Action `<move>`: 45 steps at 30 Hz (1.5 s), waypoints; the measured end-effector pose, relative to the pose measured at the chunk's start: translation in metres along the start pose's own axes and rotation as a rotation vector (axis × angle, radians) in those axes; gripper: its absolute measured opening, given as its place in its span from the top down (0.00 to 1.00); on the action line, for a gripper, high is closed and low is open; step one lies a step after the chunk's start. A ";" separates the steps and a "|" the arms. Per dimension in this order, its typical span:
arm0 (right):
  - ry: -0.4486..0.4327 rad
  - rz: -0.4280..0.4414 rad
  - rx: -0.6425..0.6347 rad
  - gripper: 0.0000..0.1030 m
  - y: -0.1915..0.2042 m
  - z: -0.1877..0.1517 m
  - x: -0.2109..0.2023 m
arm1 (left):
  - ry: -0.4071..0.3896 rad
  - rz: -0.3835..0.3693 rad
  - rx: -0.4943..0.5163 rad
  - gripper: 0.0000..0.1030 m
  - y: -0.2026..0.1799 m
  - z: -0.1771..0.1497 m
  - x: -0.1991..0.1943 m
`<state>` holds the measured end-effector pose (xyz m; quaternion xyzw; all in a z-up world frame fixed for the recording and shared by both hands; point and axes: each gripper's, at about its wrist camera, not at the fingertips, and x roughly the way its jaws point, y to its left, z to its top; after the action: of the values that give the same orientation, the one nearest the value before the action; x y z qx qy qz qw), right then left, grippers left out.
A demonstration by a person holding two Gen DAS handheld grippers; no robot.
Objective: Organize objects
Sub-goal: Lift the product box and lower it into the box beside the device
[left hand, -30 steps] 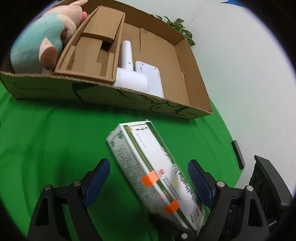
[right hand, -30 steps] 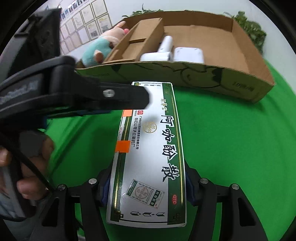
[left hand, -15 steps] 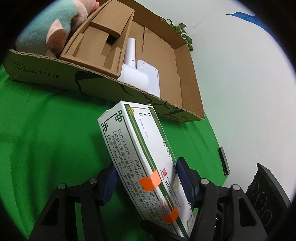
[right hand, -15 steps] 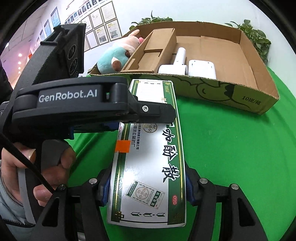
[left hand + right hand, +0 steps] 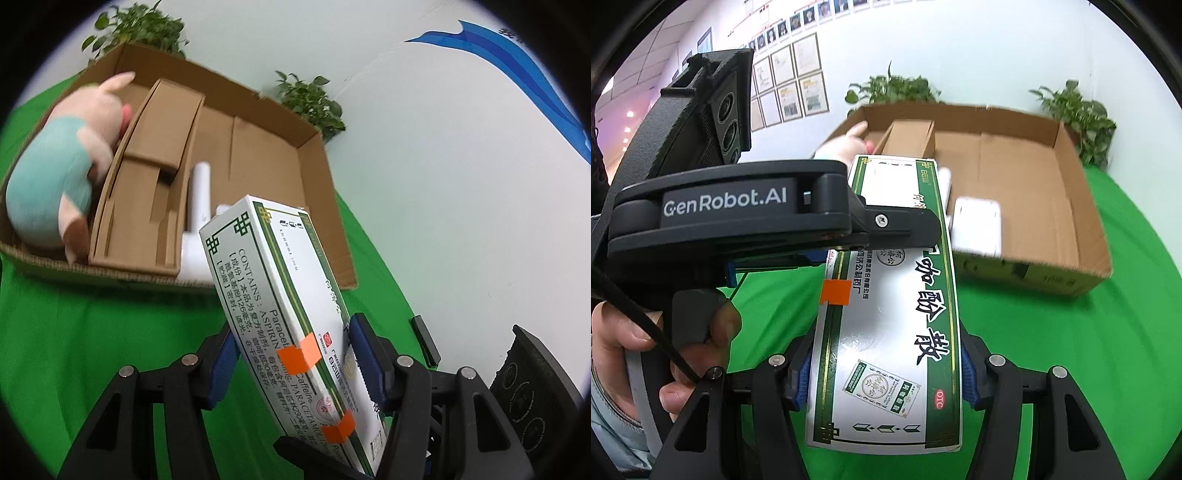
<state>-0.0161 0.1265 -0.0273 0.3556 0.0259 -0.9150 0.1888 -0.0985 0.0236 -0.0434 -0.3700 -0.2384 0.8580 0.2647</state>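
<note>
While the long green-and-white medicine carton (image 5: 886,302) hangs clear of the green cloth (image 5: 74,339), both tools grip it across its narrow width: the right gripper (image 5: 882,373) is clamped on the near end, and the left gripper (image 5: 291,358) has its blue pads pressed to the side faces further along, jaws partly closed to the carton's width. It looks light and stiff but thin-walled and glossy, so I judge a firm, unsquashing hold near each end safest. Beyond it lies the open cardboard box (image 5: 325,192) holding a plush pig (image 5: 62,166), cardboard inserts (image 5: 147,192) and white devices (image 5: 977,229).
</note>
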 end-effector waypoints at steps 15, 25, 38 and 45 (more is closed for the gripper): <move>-0.158 -0.063 0.034 0.44 -0.038 0.081 -0.012 | -0.029 -0.025 0.153 0.46 -0.059 0.088 0.016; -0.159 -0.046 0.113 0.44 -0.120 0.168 0.017 | 0.013 -0.009 0.228 0.46 -0.081 0.173 0.074; 0.058 -0.003 0.263 0.44 -0.201 0.126 0.127 | 0.269 0.026 0.102 0.47 -0.009 0.161 0.209; 0.131 -0.020 0.305 0.44 -0.217 0.102 0.161 | 0.347 0.036 0.078 0.47 0.012 0.142 0.243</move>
<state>-0.2695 0.2565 -0.0766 0.4388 -0.0975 -0.8850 0.1212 -0.3526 0.1372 -0.0873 -0.5062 -0.1490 0.7945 0.3007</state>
